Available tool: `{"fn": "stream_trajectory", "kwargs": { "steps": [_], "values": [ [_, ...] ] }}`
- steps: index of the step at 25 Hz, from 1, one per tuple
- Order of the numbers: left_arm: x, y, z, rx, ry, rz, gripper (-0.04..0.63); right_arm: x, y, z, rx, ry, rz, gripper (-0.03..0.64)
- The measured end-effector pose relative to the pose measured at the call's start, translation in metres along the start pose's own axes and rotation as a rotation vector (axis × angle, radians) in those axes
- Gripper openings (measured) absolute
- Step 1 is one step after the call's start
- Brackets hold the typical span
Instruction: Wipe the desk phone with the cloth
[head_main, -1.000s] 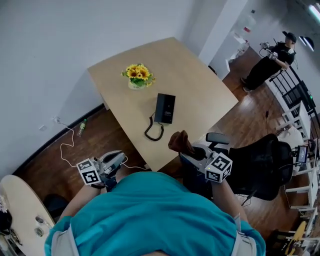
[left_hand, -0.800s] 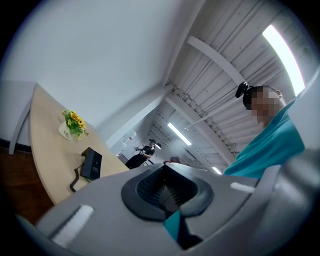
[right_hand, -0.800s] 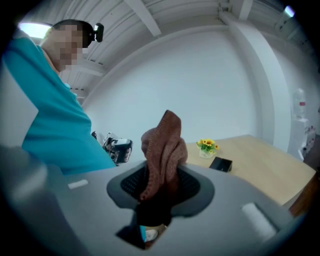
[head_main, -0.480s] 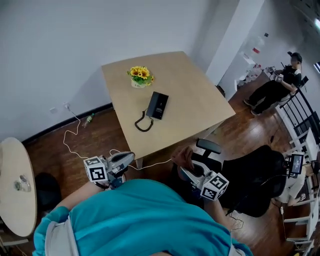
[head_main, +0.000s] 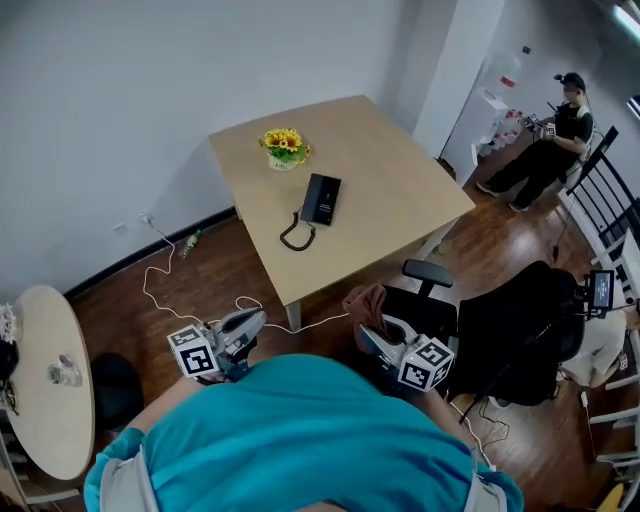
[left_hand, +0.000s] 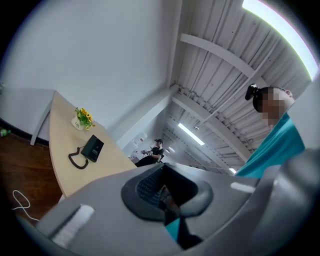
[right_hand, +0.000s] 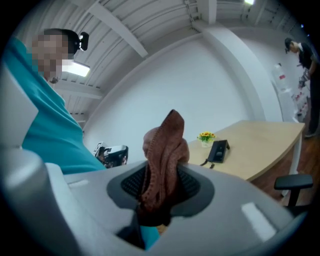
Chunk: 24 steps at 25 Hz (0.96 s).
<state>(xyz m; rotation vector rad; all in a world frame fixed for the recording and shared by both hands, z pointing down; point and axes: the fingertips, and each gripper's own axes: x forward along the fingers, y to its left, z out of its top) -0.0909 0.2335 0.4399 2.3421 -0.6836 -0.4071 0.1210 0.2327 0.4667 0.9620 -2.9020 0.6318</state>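
The right claw (head_main: 372, 330) is clamped on a crumpled, ribbed brown cloth (right_hand: 162, 160) that bunches up above it. The left claw (head_main: 252, 322) is closed on nothing. The flat black desk phone (head_main: 321, 198), coiled cord (head_main: 294, 238) beside it, lies on the pale wooden counter (head_main: 400, 180) near a sunflower pot (head_main: 284, 147), well apart from both claws.

Light wooden table (head_main: 400, 190): black desk phone (head_main: 321, 199) near middle, sunflower pot (head_main: 284, 150) toward far-left corner.

Open tabletop (head_main: 400, 195) around desk phone (head_main: 321, 198); flower pot (head_main: 283, 150) close behind, chair (head_main: 515, 330) perhaps alongside
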Motion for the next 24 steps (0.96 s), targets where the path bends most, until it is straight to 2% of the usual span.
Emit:
{"fn": "stream_trajectory", "kwargs": {
  "steps": [5,9,13,19,24],
  "values": [
    [-0.027,0.015,0.018,-0.010,-0.016,-0.014,0.005,0.033,0.027,-0.008,0.058,-0.019,-0.059,0.109],
    [-0.032,0.019,0.026,-0.044,-0.012,-0.047,0.005,0.052,0.048,-0.024,0.035,0.040,-0.068,0.109],
    [-0.031,0.014,0.031,-0.020,0.010,-0.077,0.005,0.050,0.050,-0.020,0.042,0.016,-0.087,0.109],
    [-0.037,0.020,0.038,-0.035,-0.027,-0.044,0.006,0.042,0.053,-0.015,0.040,-0.001,-0.105,0.109],
    [-0.041,0.020,0.033,-0.048,-0.019,-0.037,0.005,0.038,0.058,-0.019,0.042,-0.004,-0.110,0.109]
  ]
}}
